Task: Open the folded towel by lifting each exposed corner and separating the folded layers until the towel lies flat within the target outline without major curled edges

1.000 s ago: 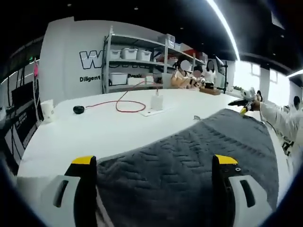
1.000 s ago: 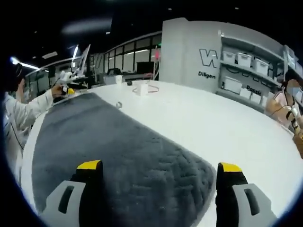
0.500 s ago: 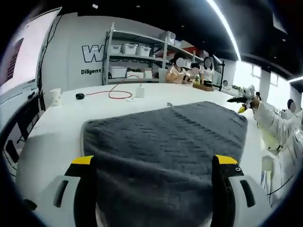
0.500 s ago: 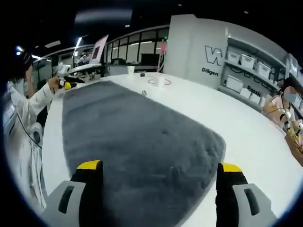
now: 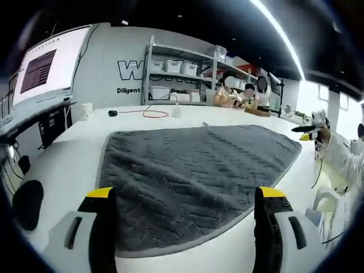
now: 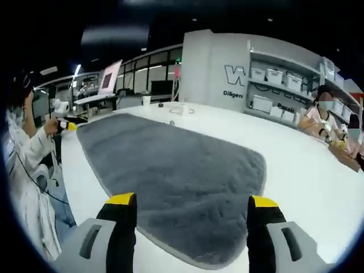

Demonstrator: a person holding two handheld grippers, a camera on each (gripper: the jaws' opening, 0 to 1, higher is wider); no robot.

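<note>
The grey quilted towel (image 5: 199,165) lies spread out flat on the white table (image 5: 62,165), its near edge just beyond my left gripper (image 5: 186,196), which stands open with nothing between its yellow-tipped jaws. In the right gripper view the same towel (image 6: 176,170) stretches away in front of my right gripper (image 6: 190,200), also open and holding nothing. Each gripper is visible from the other side: the right gripper (image 5: 310,132) sits at the towel's far right corner, and the left gripper (image 6: 67,125) at its far left corner, held by a hand in a white sleeve.
A red cable (image 5: 149,114), a white charger (image 5: 176,112) and a cup (image 5: 86,110) sit on the table behind the towel. Shelving with white bins (image 5: 176,79) stands at the back, a monitor (image 5: 45,68) at the left. People sit at the far end (image 5: 244,94).
Both views have pulled back from the towel. The towel edges that lay between the jaws now lie flat on the table, just ahead of the jaw tips.
</note>
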